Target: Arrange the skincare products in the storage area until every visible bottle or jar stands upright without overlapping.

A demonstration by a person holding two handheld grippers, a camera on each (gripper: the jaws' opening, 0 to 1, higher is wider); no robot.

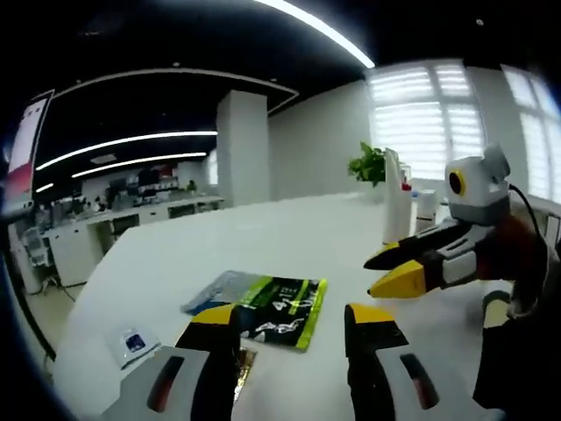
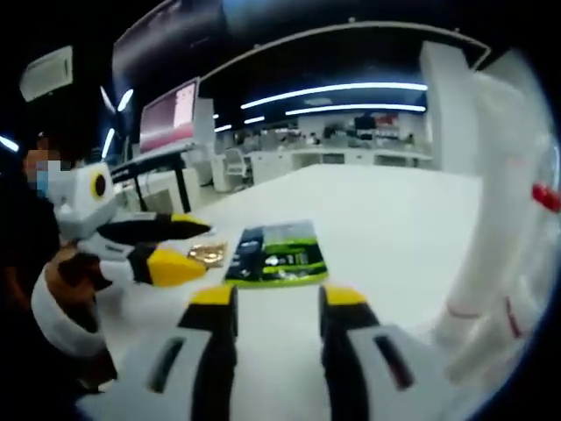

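Note:
A tall white bottle (image 1: 394, 203) stands upright on the white table (image 1: 289, 241), with a smaller white container (image 1: 427, 210) beside it. In the right gripper view, white bottles (image 2: 493, 219) with red marks rise blurred and close at the right. My left gripper (image 1: 292, 320) is open and holds nothing; it hovers over a green-and-black sachet pack (image 1: 282, 311). My right gripper (image 1: 386, 272) reaches in from the right, its jaws apart, short of the bottles. In its own view the right gripper (image 2: 279, 303) is open above the table, and the left gripper (image 2: 195, 247) is at the left.
The green pack (image 2: 279, 254) lies flat with a gold sachet (image 2: 207, 254) beside it. A bluish pack (image 1: 213, 291) and a small white-and-blue item (image 1: 131, 342) lie near the table's edge. A potted plant (image 1: 368, 164) stands behind the bottles. A person sits at the left.

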